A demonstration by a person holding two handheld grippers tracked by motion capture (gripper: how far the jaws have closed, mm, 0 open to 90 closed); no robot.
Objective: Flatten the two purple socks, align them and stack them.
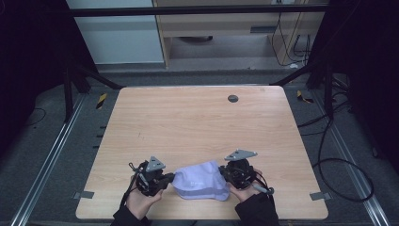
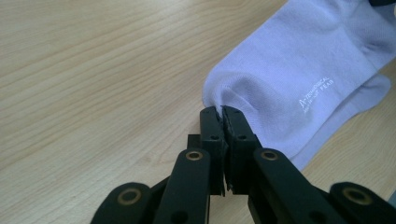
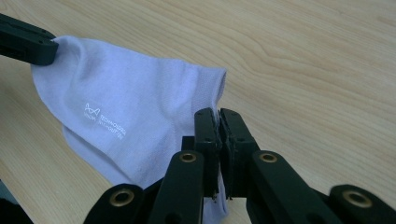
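Note:
A pale lavender sock (image 1: 200, 181) with small white lettering lies near the front edge of the wooden table (image 1: 197, 122), stretched between my two grippers. My left gripper (image 1: 171, 180) is shut on the sock's left end; in the left gripper view its black jaws (image 2: 220, 111) pinch a fold of the sock (image 2: 289, 79). At the other end my right gripper (image 1: 225, 173) is shut on the cuff; in the right gripper view its jaws (image 3: 218, 113) clamp the edge of the sock (image 3: 130, 112). The left gripper's jaw (image 3: 28, 44) shows at that view's upper left, holding the far end.
A round grey grommet (image 1: 232, 98) sits near the table's far edge. Grey tape tabs (image 1: 83, 194) mark the front corners. Black cables (image 1: 339, 165) loop on the floor at the right. Dark frame bars (image 1: 94, 77) stand behind the table.

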